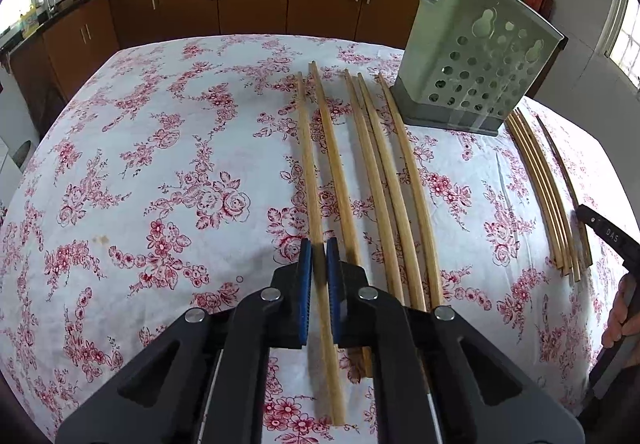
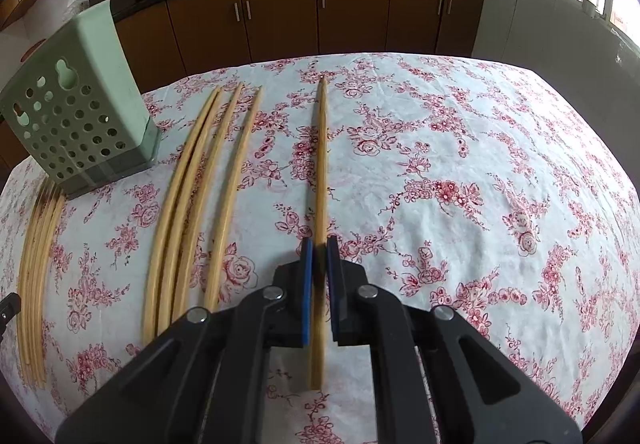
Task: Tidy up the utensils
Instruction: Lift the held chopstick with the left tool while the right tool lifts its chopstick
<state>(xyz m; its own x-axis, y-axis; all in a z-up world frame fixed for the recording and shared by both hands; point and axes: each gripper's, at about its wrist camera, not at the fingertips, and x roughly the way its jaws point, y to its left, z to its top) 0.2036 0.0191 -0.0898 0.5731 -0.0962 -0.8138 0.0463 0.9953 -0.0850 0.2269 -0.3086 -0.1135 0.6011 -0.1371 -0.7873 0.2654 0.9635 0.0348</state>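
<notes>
Wooden chopsticks lie in rows on a floral tablecloth. In the left wrist view my left gripper (image 1: 319, 249) is shut on one chopstick (image 1: 310, 164), the leftmost of a group of several (image 1: 384, 180). A pale green perforated utensil holder (image 1: 476, 56) stands upright at the far right. In the right wrist view my right gripper (image 2: 319, 249) is shut on a single chopstick (image 2: 321, 148) that lies apart from a group of several (image 2: 200, 184) to its left. The holder (image 2: 80, 104) stands at the far left there.
The table (image 1: 140, 164) carries a red floral cloth. Another bundle of chopsticks (image 1: 544, 196) lies right of the holder, also showing in the right wrist view (image 2: 36, 264). Brown kitchen cabinets (image 2: 320, 12) stand behind the table. The other gripper and hand (image 1: 616, 284) show at the right edge.
</notes>
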